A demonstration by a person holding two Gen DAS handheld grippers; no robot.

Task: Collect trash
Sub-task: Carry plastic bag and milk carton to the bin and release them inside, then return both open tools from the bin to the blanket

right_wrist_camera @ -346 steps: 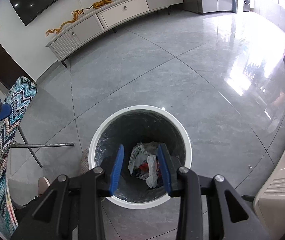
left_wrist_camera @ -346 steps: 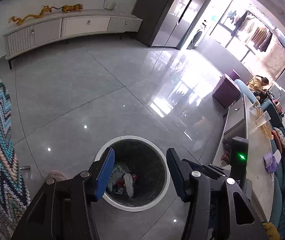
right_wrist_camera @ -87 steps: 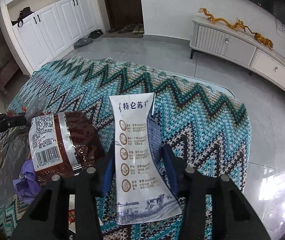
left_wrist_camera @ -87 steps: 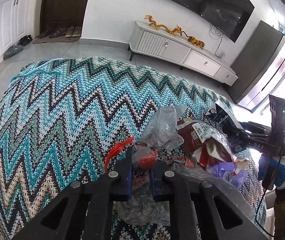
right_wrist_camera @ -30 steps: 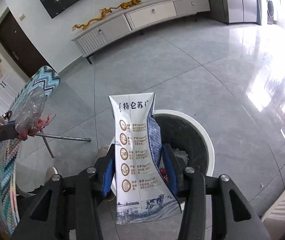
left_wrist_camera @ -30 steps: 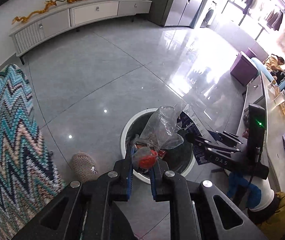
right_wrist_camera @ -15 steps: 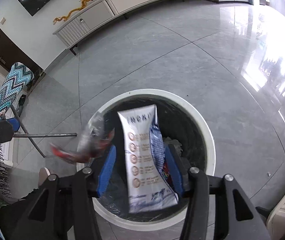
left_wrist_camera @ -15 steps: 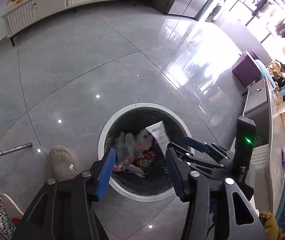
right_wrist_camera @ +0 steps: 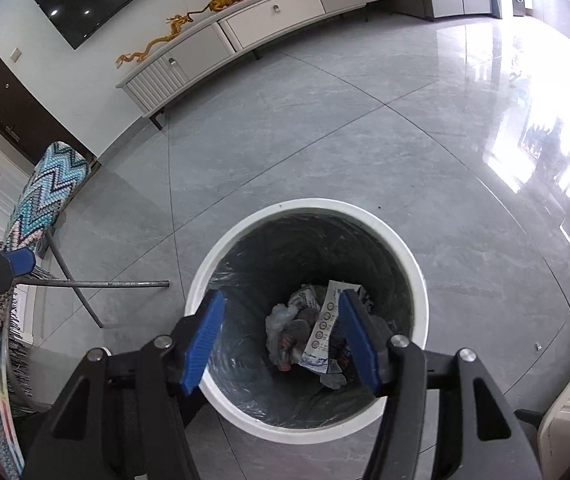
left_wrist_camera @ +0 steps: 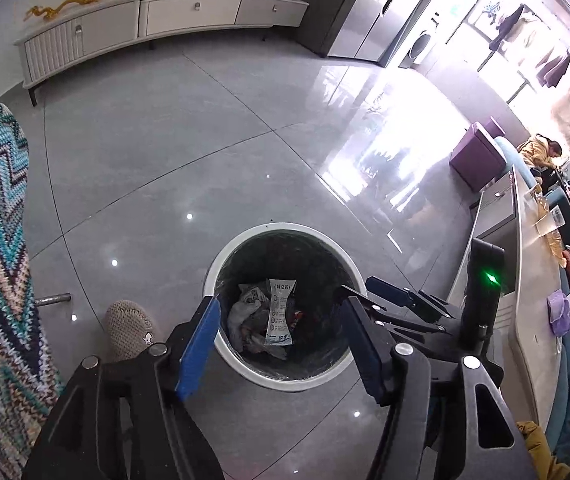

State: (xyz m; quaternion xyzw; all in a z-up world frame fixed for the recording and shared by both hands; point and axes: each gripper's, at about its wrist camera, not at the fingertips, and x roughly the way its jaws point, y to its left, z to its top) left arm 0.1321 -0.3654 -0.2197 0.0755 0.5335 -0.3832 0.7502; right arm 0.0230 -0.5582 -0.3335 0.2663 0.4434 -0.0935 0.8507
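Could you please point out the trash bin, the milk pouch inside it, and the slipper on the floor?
trash bin [right_wrist_camera: 305, 208], right wrist view, on its white rim.
milk pouch [left_wrist_camera: 280, 312], left wrist view, on its printed front.
slipper [left_wrist_camera: 129, 326], left wrist view, on its knitted toe.

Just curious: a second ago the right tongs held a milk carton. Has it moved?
Yes. The milk carton dropped from the right tongs, now open, into the bin.

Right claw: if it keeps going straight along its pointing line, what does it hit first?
Likely the milk pouch lying on the trash inside the bin; the open right claw holds nothing, and depth is uncertain.
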